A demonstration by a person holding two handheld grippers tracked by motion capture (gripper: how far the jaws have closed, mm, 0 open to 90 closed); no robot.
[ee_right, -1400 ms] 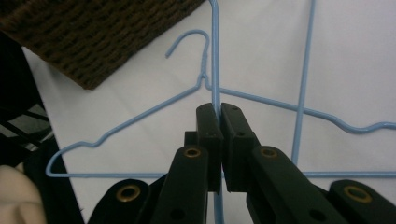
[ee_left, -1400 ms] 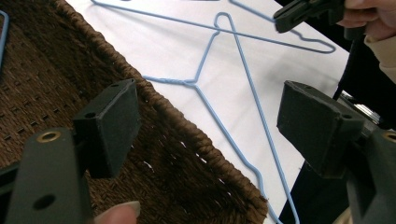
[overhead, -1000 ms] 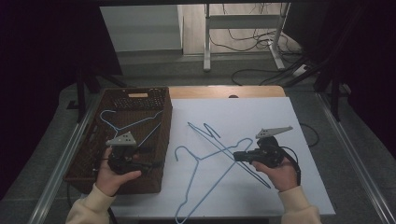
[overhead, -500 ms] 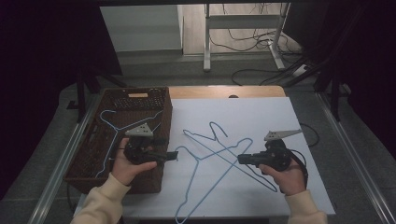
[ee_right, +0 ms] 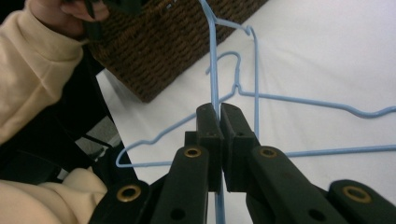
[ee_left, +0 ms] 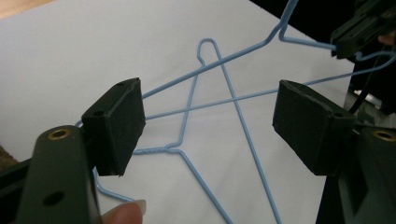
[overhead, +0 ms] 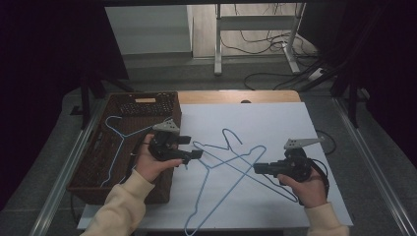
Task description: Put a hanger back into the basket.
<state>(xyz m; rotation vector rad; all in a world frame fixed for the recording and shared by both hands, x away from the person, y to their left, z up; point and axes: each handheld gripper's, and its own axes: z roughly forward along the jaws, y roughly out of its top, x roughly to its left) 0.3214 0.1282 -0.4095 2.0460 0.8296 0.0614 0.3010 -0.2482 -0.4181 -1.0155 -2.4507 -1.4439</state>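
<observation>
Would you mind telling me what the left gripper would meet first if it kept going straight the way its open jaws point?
Probably the blue wire hangers crossed on the white sheet; the left gripper points at them, though depth is unclear.

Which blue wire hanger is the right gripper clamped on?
The blue wire hanger with its hook at the table's near edge; the right gripper pinches its wire. The other two lie free.

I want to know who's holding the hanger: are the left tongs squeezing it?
No, the left tongs stand wide open, with the blue hanger lying beyond them untouched.
</observation>
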